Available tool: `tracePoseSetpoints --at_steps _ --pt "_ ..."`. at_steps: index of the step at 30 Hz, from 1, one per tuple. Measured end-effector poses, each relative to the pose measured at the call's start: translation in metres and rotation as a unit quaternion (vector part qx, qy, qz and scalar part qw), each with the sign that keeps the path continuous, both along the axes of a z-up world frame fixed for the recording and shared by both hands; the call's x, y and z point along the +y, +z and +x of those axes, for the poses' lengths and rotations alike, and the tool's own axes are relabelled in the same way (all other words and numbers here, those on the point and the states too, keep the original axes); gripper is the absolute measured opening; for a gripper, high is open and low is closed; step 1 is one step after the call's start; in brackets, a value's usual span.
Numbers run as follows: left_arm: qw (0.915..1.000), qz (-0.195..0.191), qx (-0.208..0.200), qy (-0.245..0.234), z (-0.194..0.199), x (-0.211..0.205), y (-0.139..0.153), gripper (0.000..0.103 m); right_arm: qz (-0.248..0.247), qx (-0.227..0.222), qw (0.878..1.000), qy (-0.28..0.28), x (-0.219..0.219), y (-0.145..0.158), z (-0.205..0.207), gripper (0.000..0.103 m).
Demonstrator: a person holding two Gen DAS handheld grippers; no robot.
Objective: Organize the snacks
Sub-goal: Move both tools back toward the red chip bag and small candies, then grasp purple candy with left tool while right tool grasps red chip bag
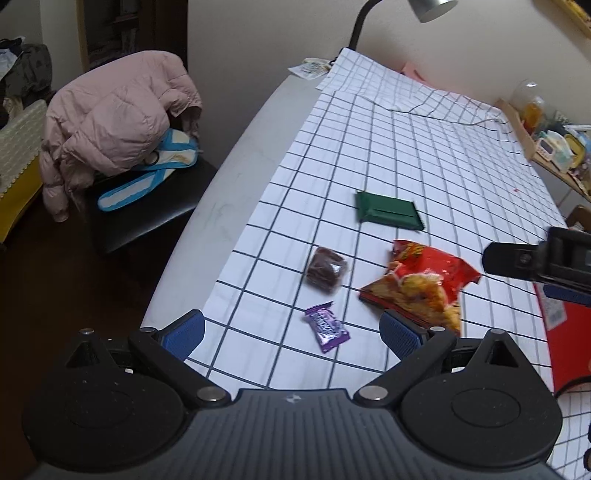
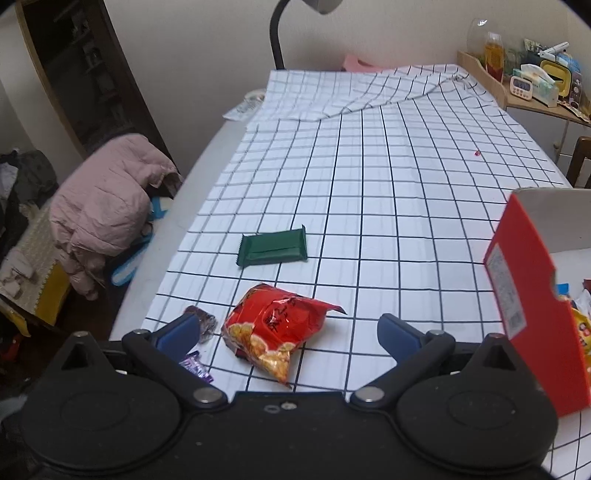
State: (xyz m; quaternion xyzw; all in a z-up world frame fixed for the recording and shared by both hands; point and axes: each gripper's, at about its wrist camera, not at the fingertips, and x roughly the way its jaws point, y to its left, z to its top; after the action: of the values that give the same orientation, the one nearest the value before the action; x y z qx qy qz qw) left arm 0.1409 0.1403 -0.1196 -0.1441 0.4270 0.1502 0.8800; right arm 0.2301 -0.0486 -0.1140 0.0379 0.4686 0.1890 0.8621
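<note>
Pre-grasp: right gripper point(image 2: 288, 332) spread wide, empty, over red chip bag point(image 2: 275, 328)
Left gripper point(image 1: 291, 332) also agape, empty. Red box point(image 2: 535, 314) at 3 o'clock; next, likely close on bag, carry there

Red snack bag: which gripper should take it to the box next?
Right. The right gripper is open directly over the red snack bag, with the red box beside it. The left gripper frames the purple candy.

A pink puffer jacket point(image 1: 110, 122) is lying draped over a black chair point(image 1: 147, 206), while a desk lamp point(image 1: 430, 9) is leaning above the checked tablecloth point(image 2: 388, 192).
</note>
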Motion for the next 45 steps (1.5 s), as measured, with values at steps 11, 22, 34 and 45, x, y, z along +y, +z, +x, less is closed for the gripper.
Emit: tracePoseSetpoints --at_steps 11,22,34,45 --pt "0.9999 0.007 0.008 0.004 0.010 0.006 -0.016 0.101 -0.011 0.072 0.996 -0.045 0.028 -0.050 0.036 0.102" --pt "0.9994 -0.010 0.026 -0.019 0.031 -0.004 -0.040 0.090 0.003 0.100 0.994 -0.044 0.036 -0.066 0.045 0.095" --pt "0.9986 -0.013 0.048 -0.017 0.046 -0.016 -0.053 0.057 0.014 0.092 0.995 -0.034 0.030 -0.063 0.043 0.079" --pt "0.9983 -0.028 0.048 -0.016 0.047 -0.007 -0.051 0.021 0.012 0.065 0.997 -0.032 0.013 -0.052 0.030 0.069"
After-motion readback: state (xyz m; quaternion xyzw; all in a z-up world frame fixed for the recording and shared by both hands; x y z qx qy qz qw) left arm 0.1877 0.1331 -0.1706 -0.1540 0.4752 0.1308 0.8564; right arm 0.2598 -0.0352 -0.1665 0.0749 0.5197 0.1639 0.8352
